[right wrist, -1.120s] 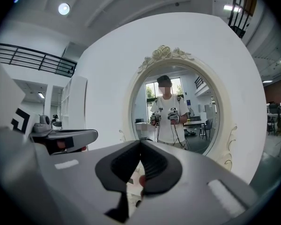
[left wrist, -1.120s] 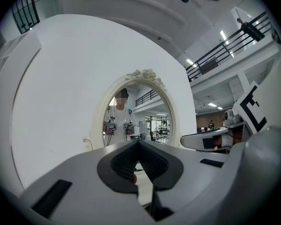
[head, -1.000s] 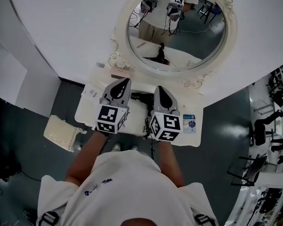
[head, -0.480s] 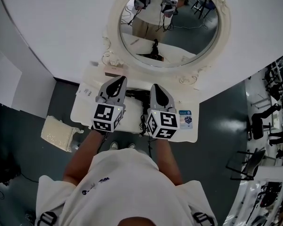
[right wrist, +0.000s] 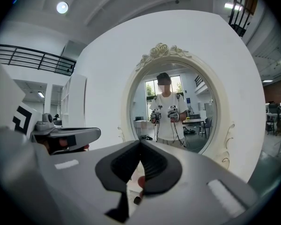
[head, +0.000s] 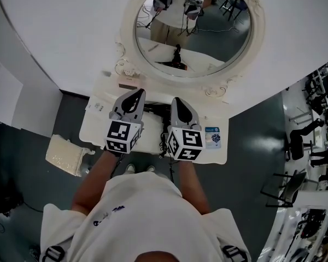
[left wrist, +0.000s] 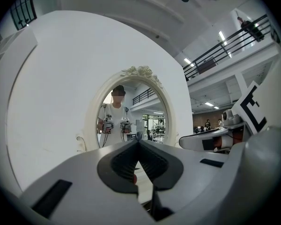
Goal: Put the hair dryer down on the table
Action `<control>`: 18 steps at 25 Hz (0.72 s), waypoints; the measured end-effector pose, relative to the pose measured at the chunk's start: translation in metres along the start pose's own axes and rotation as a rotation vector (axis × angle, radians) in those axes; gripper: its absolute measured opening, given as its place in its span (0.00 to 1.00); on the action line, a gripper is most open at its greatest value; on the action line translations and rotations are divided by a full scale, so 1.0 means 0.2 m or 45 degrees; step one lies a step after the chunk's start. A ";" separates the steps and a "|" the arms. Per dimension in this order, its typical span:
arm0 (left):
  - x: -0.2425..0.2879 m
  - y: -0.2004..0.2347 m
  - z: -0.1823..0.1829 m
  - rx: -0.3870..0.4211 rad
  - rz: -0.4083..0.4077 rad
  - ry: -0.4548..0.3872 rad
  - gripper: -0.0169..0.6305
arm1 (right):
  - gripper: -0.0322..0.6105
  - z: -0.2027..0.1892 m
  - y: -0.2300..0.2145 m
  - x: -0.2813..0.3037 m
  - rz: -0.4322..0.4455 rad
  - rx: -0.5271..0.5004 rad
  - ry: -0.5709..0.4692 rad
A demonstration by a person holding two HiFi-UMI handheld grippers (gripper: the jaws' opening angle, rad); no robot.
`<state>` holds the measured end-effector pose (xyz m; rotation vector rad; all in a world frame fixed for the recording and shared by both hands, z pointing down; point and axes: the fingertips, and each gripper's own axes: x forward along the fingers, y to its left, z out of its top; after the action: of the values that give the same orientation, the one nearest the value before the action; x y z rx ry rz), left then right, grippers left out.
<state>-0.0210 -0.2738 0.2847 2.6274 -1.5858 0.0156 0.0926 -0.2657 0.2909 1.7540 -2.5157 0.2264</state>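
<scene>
The black hair dryer (head: pixel 155 110) lies on the white surface (head: pixel 96 129), in the gap between the two tools and touched by neither. The left tool (head: pixel 135 95) sits at the dryer's 9 o'clock and the right tool (head: pixel 176 101) at its 3 o'clock. Both are held side by side above the surface and point toward 12 o'clock. Each tool's own view shows its jaws pressed together at the tips with nothing pinched between them.

Straight ahead at 12 o'clock, an oval mirror (head: pixel 192 27) in an ornate cream frame stands at the far edge of the surface, against a white wall. Its glass reflects the person with both tools and the dryer. A small printed card (head: pixel 212 137) lies flat on the surface at 3 o'clock of the right tool, near the edge. A pale block (head: pixel 64 154) sits on the dark floor (head: pixel 22 146) at 8 o'clock of the surface.
</scene>
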 end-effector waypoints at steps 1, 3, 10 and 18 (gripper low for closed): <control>0.00 0.00 0.00 -0.004 0.002 -0.002 0.04 | 0.06 0.00 0.00 0.00 0.000 -0.001 0.000; 0.00 0.00 0.00 -0.007 0.001 -0.002 0.04 | 0.06 0.00 0.00 0.00 0.000 -0.001 -0.001; 0.00 0.00 -0.01 0.002 -0.009 0.007 0.04 | 0.06 0.00 0.01 0.01 0.006 -0.014 0.002; 0.01 0.01 -0.01 0.003 -0.011 0.007 0.04 | 0.07 0.01 0.03 0.03 0.014 -0.021 0.000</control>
<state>-0.0219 -0.2757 0.2860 2.6339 -1.5733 0.0247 0.0854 -0.2698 0.2902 1.7348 -2.5204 0.2059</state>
